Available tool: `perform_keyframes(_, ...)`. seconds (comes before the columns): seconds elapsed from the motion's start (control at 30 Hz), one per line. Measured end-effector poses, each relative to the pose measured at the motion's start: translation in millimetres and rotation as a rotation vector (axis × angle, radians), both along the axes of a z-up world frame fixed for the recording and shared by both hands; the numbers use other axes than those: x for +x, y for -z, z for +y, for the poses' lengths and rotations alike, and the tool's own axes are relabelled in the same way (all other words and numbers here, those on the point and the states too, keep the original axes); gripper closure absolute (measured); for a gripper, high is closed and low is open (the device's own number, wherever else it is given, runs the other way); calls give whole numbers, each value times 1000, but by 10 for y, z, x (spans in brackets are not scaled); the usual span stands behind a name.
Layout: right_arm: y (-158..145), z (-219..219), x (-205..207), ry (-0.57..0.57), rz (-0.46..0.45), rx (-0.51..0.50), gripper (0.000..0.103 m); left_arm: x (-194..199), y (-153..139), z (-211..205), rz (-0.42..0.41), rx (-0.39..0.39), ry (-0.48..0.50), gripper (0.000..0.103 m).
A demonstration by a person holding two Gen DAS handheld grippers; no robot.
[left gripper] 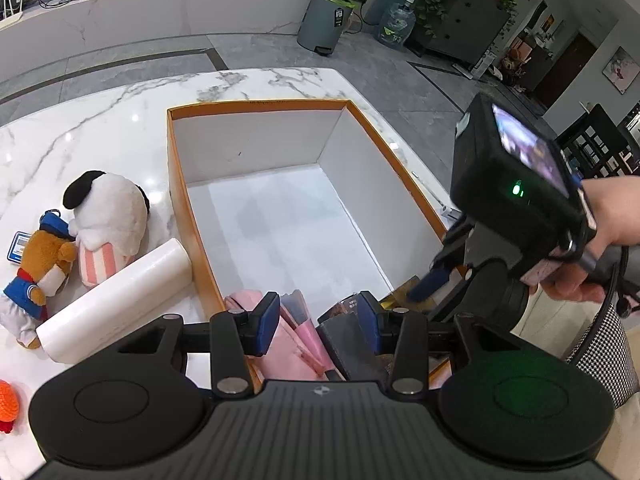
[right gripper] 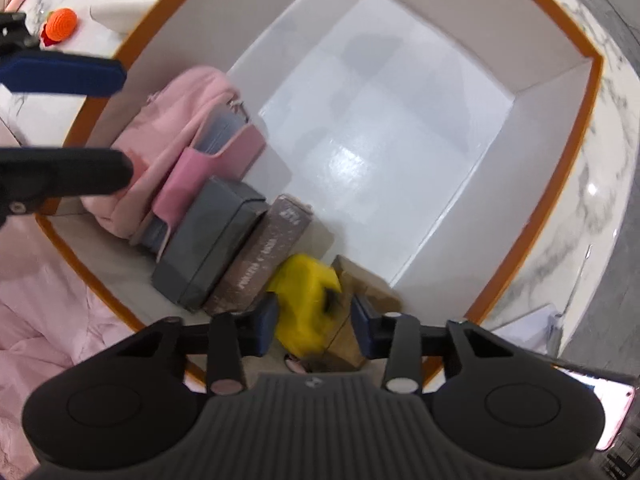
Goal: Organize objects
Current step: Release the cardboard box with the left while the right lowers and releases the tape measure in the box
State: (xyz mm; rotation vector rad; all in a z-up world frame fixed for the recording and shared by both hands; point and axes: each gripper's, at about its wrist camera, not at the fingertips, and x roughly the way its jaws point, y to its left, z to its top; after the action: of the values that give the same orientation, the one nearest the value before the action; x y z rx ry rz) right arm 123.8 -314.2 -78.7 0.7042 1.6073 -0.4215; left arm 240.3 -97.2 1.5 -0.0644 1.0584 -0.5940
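From my left wrist I look down into the orange-rimmed box point(left gripper: 256, 105) on the marble table point(left gripper: 100, 120). My left gripper point(left gripper: 318, 322) hangs over the box's near end with its jaws apart and nothing clamped; below them lie the pink pouch point(left gripper: 296, 344) and the grey case point(left gripper: 352, 344), side by side. Outside the box, on the left, a white roll point(left gripper: 116, 300) leans against its wall, with the white plush point(left gripper: 108, 220) and the brown bear in blue point(left gripper: 36, 272) just beyond it. At the right a hand point(left gripper: 608, 232) holds my right gripper point(left gripper: 434, 280), which points down into the near right corner of the box.

From my right wrist the box point(right gripper: 560, 28) fills the view, its white floor mostly bare. Along the near wall sit the pink pouch point(right gripper: 180, 152), the grey case point(right gripper: 212, 244) and a brown book point(right gripper: 260, 256), packed touching one another. My right gripper point(right gripper: 314, 322) stands over a yellow object point(right gripper: 304, 300), blurred, which lies between my pads beside a tan box point(right gripper: 368, 288); whether the pads press on it I cannot tell. My left gripper's fingers point(right gripper: 68, 72) reach in from the left, apart. An orange knitted toy point(right gripper: 60, 22) lies on the table outside.
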Motion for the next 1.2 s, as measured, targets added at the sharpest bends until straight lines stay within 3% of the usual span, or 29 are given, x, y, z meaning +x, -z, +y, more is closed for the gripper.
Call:
perform_keyframes(0.2,-60,47,-2,58,-26,-4,67,-20,-41,46,-9,3,-11,54)
perform_keyframes(0.43,-359,169,23,95,-78,-102,67,-154,-194,196,-53,28,-20,54)
perform_keyframes(0.5,-432,189,27,99,-82,-148,71,-193,-243,269,-66,37,-37,54)
perform_keyframes(0.57,-458,142,49,119,-76,-196,87,-219,-276,339,-74,38,-51,54)
perform_keyframes(0.63,-459,148,7,141,-88,-224,88,-235,-296,408,-78,38,-67,53)
perform_keyframes(0.77,-358,161,64,193,-113,-280,88,-217,-256,534,-80,43,-100,53)
perform_keyframes(0.87,-215,-204,-247,265,-121,-289,88,-165,-183,643,-63,43,-139,53)
perform_keyframes(0.97,-125,-306,-214,305,-107,-305,88,-116,-118,720,-48,47,-159,53)
perform_keyframes(1.2,204,-379,-260,368,-101,-237,93,-21,-2,847,-23,59,-178,53)
